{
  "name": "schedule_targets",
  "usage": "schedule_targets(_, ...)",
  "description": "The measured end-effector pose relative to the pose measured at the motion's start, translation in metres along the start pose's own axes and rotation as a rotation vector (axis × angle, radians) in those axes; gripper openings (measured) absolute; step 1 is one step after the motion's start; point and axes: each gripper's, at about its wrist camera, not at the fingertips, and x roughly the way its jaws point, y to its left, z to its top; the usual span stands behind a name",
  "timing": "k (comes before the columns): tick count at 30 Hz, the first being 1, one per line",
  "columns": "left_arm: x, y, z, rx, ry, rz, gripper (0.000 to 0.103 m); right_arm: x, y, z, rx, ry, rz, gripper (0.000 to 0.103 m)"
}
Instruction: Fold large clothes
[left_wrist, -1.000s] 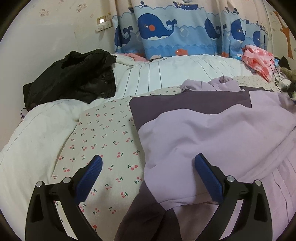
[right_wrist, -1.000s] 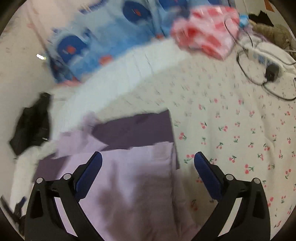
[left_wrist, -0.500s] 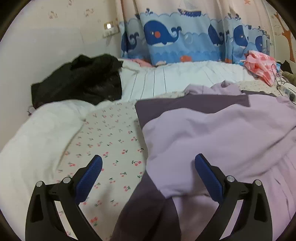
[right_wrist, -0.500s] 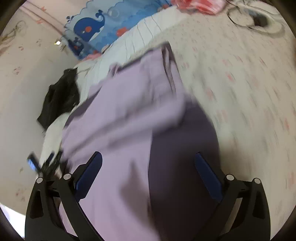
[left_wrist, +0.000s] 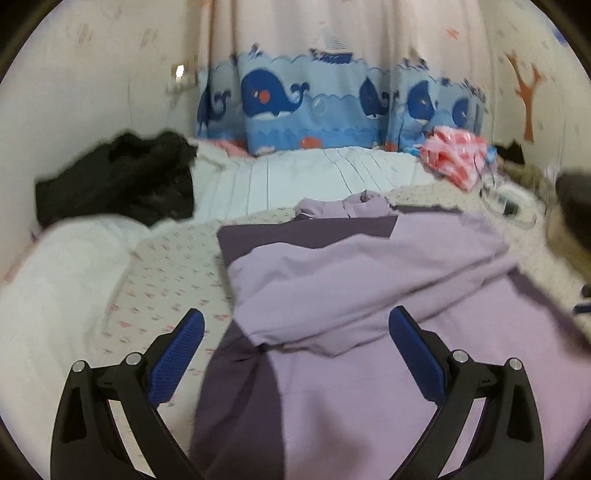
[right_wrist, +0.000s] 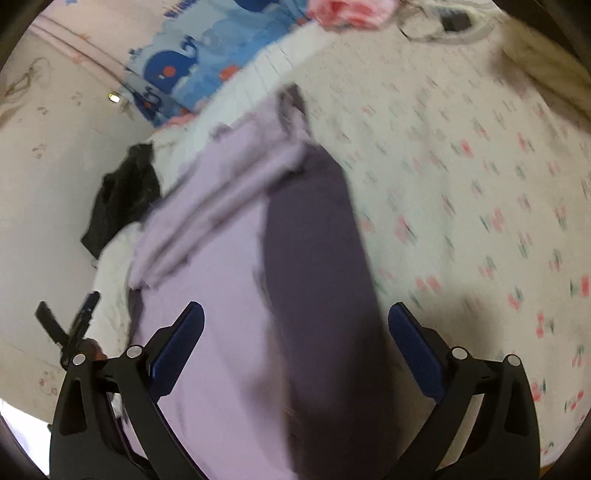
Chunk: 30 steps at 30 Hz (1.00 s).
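Observation:
A large lilac and dark purple garment (left_wrist: 369, 280) lies on the cherry-print bed sheet (left_wrist: 170, 266), with a lilac sleeve folded across its body. My left gripper (left_wrist: 295, 332) is open and empty, held above the garment's near left part. In the right wrist view the same garment (right_wrist: 236, 280) runs away from me, with its dark purple panel (right_wrist: 317, 258) on the right. My right gripper (right_wrist: 295, 328) is open and empty above it. The left gripper (right_wrist: 70, 325) shows small at the left edge there.
A black garment (left_wrist: 118, 177) lies at the back left on a white duvet (left_wrist: 55, 288). A pink checked cloth (left_wrist: 454, 155) and a cable with a charger (left_wrist: 509, 203) lie at the back right. A whale-print curtain (left_wrist: 314, 107) hangs behind the bed.
The left gripper has pulled back and risen, so more of the garment shows. The right gripper has swung left and now points along the garment. Both stay open.

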Motion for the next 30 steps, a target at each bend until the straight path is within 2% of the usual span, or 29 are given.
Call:
schedule_targets(1, 0.008, 0.006, 0.003, -0.046, 0.031, -0.023, 0.096, 0.001, 0.008, 0.008, -0.007, -0.010, -0.017, 0.097)
schedule_targets(2, 0.023, 0.019, 0.005, -0.125, 0.099, -0.034, 0.096, 0.002, 0.010, 0.011, -0.005, -0.006, -0.040, 0.097)
schedule_targets(5, 0.042, 0.054, -0.010, -0.283, 0.236, -0.074, 0.096, 0.017, 0.008, 0.014, -0.028, 0.083, -0.116, 0.097)
schedule_targets(7, 0.035, 0.074, -0.027, -0.328, 0.277, -0.116, 0.096, 0.017, -0.005, 0.002, -0.068, 0.127, -0.169, 0.097)
schedule_targets(9, 0.022, 0.095, -0.052, -0.341, 0.324, -0.133, 0.096, 0.014, -0.027, -0.015, -0.051, 0.182, -0.115, 0.097)
schedule_targets(13, -0.002, 0.130, -0.112, -0.404, 0.462, -0.183, 0.096, -0.008, -0.065, -0.057, 0.018, 0.222, 0.078, 0.097)
schedule_targets(15, -0.020, 0.140, -0.148, -0.479, 0.519, -0.262, 0.096, -0.020, -0.075, -0.075, 0.030, 0.228, 0.168, 0.097)
schedule_targets(16, -0.028, 0.141, -0.158, -0.498, 0.512, -0.292, 0.096, -0.024, -0.078, -0.082, 0.035, 0.238, 0.200, 0.097)
schedule_targets(18, -0.052, 0.138, -0.175, -0.525, 0.495, -0.349, 0.096, -0.029, -0.082, -0.097, 0.045, 0.270, 0.267, 0.097)
schedule_targets(20, -0.067, 0.130, -0.188, -0.572, 0.529, -0.420, 0.096, -0.032, -0.085, -0.110, 0.064, 0.313, 0.346, 0.097)
schedule_targets(22, -0.076, 0.112, -0.204, -0.592, 0.607, -0.522, 0.096, -0.030, -0.083, -0.120, 0.072, 0.347, 0.386, 0.097)
schedule_targets(23, -0.076, 0.103, -0.211, -0.578, 0.652, -0.541, 0.096, -0.029, -0.082, -0.127, 0.071, 0.364, 0.396, 0.097)
schedule_targets(25, -0.078, 0.076, -0.225, -0.517, 0.732, -0.529, 0.096, -0.027, -0.079, -0.137, 0.055, 0.399, 0.395, 0.097)
schedule_targets(27, -0.078, 0.055, -0.229, -0.458, 0.757, -0.511, 0.096, -0.025, -0.073, -0.143, 0.029, 0.407, 0.388, 0.097)
schedule_targets(28, -0.079, 0.045, -0.230, -0.416, 0.757, -0.461, 0.094, -0.025, -0.070, -0.144, 0.020, 0.391, 0.391, 0.096)
schedule_targets(29, -0.079, 0.039, -0.227, -0.403, 0.747, -0.423, 0.089, -0.027, -0.067, -0.144, 0.017, 0.372, 0.410, 0.082)
schedule_targets(30, -0.080, 0.036, -0.225, -0.407, 0.741, -0.405, 0.066, -0.028, -0.063, -0.144, 0.014, 0.350, 0.420, 0.068)
